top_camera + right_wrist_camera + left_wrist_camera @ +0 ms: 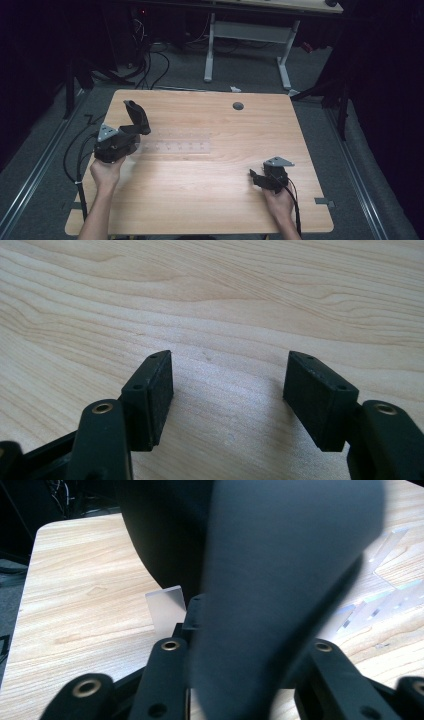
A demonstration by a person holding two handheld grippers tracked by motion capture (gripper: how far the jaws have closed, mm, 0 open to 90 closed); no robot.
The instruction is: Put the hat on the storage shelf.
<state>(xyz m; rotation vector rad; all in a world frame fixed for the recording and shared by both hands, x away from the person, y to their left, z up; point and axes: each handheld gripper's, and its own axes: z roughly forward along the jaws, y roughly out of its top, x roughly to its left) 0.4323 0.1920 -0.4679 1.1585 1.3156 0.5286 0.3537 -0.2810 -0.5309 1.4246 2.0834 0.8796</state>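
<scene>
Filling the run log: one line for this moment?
left gripper: black curved object between jaws | right gripper: open, nothing held, over wooden table

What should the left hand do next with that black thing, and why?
Probably ease the black object down flat onto the table: it sits between the jaws of the left tool, how firmly is unclear, while the right tool is open and empty.

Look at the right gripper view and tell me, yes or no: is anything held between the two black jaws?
No: the right gripper stands with its jaws apart, and between them lies just bare light wooden table.
</scene>
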